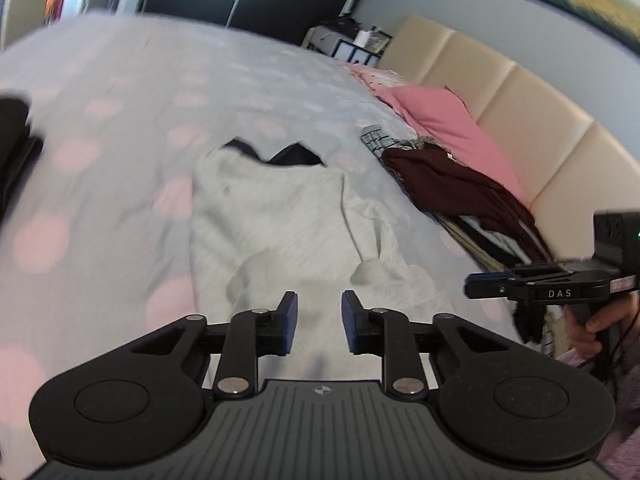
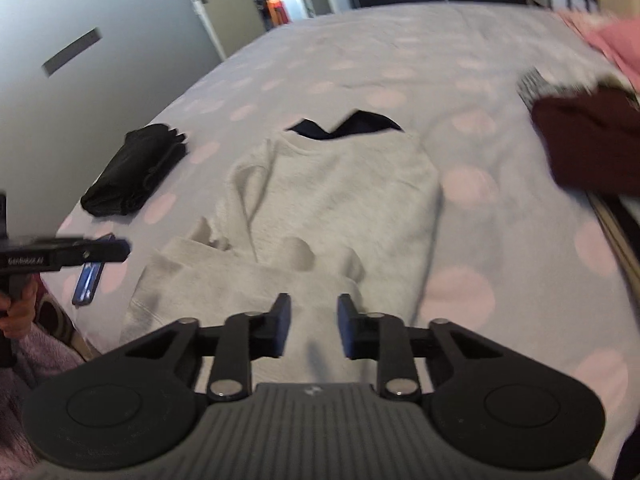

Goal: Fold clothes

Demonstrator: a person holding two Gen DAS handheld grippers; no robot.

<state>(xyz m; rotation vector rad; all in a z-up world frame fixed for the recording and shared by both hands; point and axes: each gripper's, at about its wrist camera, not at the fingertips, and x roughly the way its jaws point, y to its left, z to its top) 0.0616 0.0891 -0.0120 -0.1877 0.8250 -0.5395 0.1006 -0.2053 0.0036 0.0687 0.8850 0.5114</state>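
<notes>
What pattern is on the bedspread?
Pale lilac-grey with large soft pink dots; the bedspread shows best in the right wrist view.

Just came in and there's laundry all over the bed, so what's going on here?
A person is folding clothes with a pair of hand-held tongs in each hand. A light grey sweatshirt lies spread on the spotted bedspread, sleeves already turned in. Both the left tongs and the right tongs hover open above its near edge, holding nothing. A folded black garment sits to the left; a pile headed by a maroon garment waits to the right.
</notes>
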